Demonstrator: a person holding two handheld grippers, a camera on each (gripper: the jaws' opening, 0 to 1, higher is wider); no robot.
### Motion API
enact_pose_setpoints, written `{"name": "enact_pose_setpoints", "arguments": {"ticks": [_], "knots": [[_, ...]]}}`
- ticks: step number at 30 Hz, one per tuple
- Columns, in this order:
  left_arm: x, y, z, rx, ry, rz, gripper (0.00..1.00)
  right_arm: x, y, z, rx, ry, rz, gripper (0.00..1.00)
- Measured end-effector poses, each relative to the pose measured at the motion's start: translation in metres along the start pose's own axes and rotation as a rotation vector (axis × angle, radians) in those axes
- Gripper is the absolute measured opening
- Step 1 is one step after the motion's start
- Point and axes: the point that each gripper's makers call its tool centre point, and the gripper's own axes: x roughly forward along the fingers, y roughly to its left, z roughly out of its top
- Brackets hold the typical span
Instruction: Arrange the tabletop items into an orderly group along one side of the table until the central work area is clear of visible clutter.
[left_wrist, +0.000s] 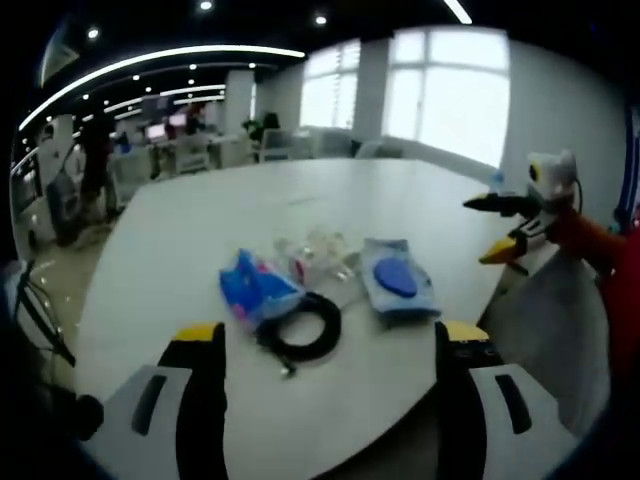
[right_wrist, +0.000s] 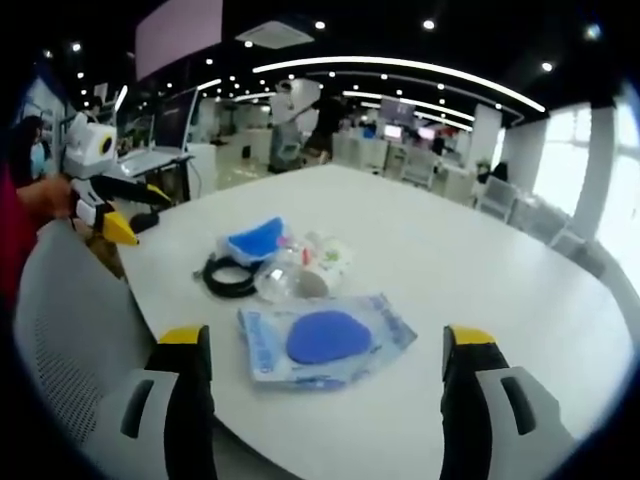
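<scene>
Nearby, both grippers (left_wrist: 325, 345) (right_wrist: 328, 350) spread, cable (left_wrist: 300, 330) beside packets (left_wrist: 398, 280)

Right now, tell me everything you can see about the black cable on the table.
The black cable is wound into a loose round coil and lies flat on the white table. It looks like rubbery, matte cord, with a short end sticking out toward the table edge. It sits at one end of the small cluster, tight against the crumpled blue packet, apparently tucked partly under it. In the right gripper view the coil also lies close to the clear plastic wrapping. Neither gripper touches it.

Bare table (left_wrist: 200, 230) around clustered cable (left_wrist: 305, 330)
</scene>
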Motion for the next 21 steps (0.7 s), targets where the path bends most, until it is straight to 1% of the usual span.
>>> {"name": "enact_pose_setpoints", "arguments": {"ticks": [3,6,9,12,17,21], "knots": [[-0.002,-0.002,0.004,0.002,0.007,0.002,0.82,-0.002,-0.002,0.005,0.011,-0.010,0.010,0.95],[-0.002,-0.009,0.009,-0.006,-0.004,-0.010,0.82,-0.004,-0.006,0.008,0.000,-0.013,0.006,0.95],[-0.001,-0.017,0.012,0.008,0.004,-0.013,0.81,-0.008,-0.014,0.016,-0.009,-0.027,0.003,0.95],[0.001,-0.029,0.016,0.017,0.007,-0.020,0.81,-0.009,-0.025,0.022,-0.020,-0.038,-0.003,0.94],[0.009,-0.049,0.026,0.027,-0.003,-0.041,0.80,-0.006,-0.039,0.023,-0.041,-0.031,0.000,0.94],[0.017,-0.061,0.027,0.029,0.004,-0.052,0.79,-0.003,-0.047,0.021,-0.063,-0.019,0.010,0.93]]}}
